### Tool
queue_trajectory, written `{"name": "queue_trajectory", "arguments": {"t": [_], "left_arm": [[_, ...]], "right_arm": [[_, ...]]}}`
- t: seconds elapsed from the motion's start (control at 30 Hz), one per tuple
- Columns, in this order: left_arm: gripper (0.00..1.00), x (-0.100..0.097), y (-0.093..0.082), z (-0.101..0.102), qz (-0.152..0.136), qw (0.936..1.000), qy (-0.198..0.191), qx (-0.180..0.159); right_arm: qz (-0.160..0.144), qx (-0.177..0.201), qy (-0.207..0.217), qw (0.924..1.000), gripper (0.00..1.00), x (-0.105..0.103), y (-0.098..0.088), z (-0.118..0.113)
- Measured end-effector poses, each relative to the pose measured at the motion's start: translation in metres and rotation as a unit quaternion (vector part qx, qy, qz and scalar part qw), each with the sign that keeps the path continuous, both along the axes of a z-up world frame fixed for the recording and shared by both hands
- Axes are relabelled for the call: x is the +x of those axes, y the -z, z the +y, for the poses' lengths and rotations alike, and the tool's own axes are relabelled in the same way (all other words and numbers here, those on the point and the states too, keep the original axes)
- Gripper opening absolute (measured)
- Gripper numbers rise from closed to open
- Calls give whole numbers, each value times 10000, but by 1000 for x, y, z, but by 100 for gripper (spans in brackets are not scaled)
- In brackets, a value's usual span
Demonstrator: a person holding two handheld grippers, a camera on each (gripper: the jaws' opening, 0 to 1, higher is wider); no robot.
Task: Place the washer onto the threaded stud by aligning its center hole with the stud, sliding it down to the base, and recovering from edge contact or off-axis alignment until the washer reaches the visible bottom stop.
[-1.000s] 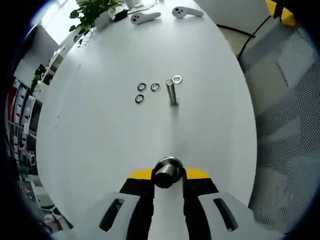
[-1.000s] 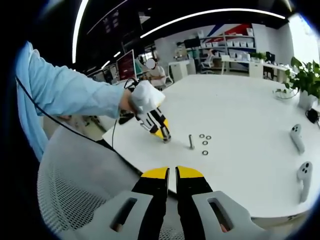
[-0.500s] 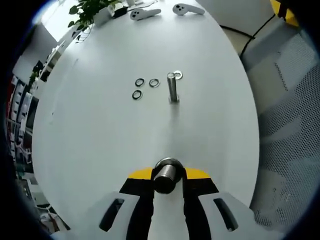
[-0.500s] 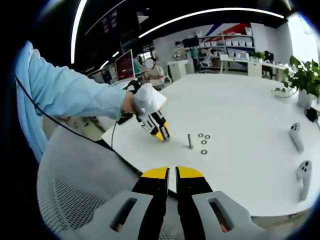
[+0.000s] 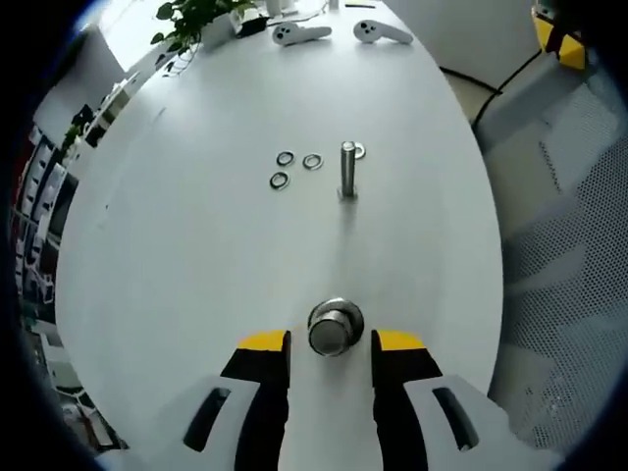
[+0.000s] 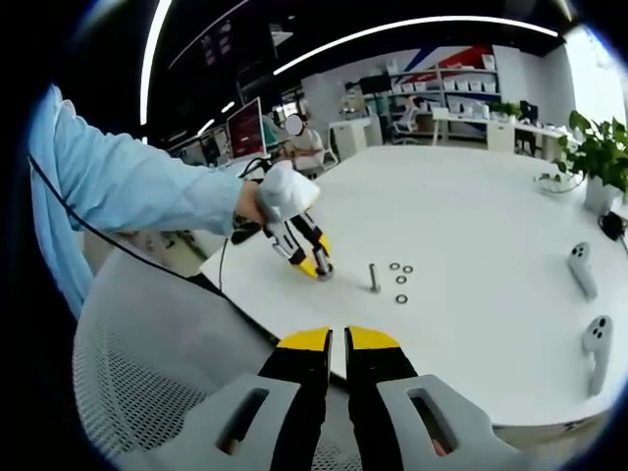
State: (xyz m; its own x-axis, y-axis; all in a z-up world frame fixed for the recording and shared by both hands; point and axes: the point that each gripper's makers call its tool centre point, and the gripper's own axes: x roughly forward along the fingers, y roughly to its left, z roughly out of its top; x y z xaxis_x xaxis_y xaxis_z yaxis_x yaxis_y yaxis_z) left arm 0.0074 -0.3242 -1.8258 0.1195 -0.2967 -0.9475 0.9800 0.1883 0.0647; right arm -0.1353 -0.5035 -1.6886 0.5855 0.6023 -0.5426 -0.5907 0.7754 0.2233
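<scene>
A short steel stud (image 5: 335,329) stands on the white table (image 5: 196,265) between the jaws of my left gripper (image 5: 334,343), which are open with a small gap on each side of it. Farther on, a taller threaded stud (image 5: 347,169) stands upright. Three washers (image 5: 286,158) lie to its left and one washer (image 5: 359,150) lies just behind it. In the right gripper view, a gloved hand holds the left gripper (image 6: 316,263) at the table's near edge, left of the tall stud (image 6: 374,278) and washers (image 6: 400,298). My right gripper (image 6: 339,339) is shut and holds nothing, off the table.
Two white hand controllers (image 5: 299,33) and a potted plant (image 5: 191,20) sit at the table's far end; the controllers (image 6: 583,270) are on the right in the right gripper view. A mesh chair (image 5: 569,226) stands beside the table edge. A light-blue sleeve (image 6: 128,182) reaches in from the left.
My left gripper's jaws have opened and let go of the short steel stud, which now stands free between them. The right gripper has stayed shut and still.
</scene>
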Motion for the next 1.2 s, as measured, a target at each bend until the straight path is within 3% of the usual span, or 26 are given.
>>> {"name": "queue_trajectory", "arguments": {"t": [0.13, 0.2, 0.23, 0.27, 0.33, 0.47, 0.6, 0.67, 0.77, 0.93, 1.03, 1.07, 1.2], "left_arm": [[30, -3, -18, 7, -137, 9993, -286, -191], [30, -9, -28, 0, 67, 9953, -746, -621], [30, -12, -37, -4, 204, 9897, -1095, -895], [30, -12, -42, -5, 150, 9882, -1170, -979], [30, -13, -53, 0, -151, 9901, -1021, -953], [27, -27, -68, 11, -434, 9903, -1032, -821], [27, -44, -95, 16, -580, 9835, -1344, -1059], [27, -46, -112, 21, -849, 9761, -1611, -1190], [27, -58, -133, 19, -821, 9645, -1945, -1584], [26, -85, -167, 32, -1161, 9491, -2265, -1857], [26, -98, -186, 40, -1409, 9333, -2511, -2149], [26, -103, -193, 45, -1535, 9242, -2658, -2272], [26, -121, -208, 60, -1747, 8991, -3046, -2615]], "right_arm": [[-6, 2, -39, 10000, 8, -1, 0, 1], [8, -1, -74, 10000, 8, -1, 0, 2], [12, -1, -92, 10000, 8, -2, 0, 3], [8, -1, -123, 9999, 8, -2, 0, 3], [-1, -33, -177, 9998, 8, -2, 0, 5], [-10, -68, -233, 9997, 8, -3, 1, 6], [-22, -92, -297, 9995, 8, -4, 1, 7], [-56, -266, -325, 9991, 8, -4, 2, 6], [-111, -304, -411, 9986, 8, -4, 2, 8], [-108, -256, -558, 9981, 8, -7, 1, 12], [-140, -212, -649, 9976, 8, -8, 0, 15], [-204, -194, -681, 9973, 8, -8, -2, 16], [-262, -165, -663, 9973, 8, -7, -4, 16]]}}
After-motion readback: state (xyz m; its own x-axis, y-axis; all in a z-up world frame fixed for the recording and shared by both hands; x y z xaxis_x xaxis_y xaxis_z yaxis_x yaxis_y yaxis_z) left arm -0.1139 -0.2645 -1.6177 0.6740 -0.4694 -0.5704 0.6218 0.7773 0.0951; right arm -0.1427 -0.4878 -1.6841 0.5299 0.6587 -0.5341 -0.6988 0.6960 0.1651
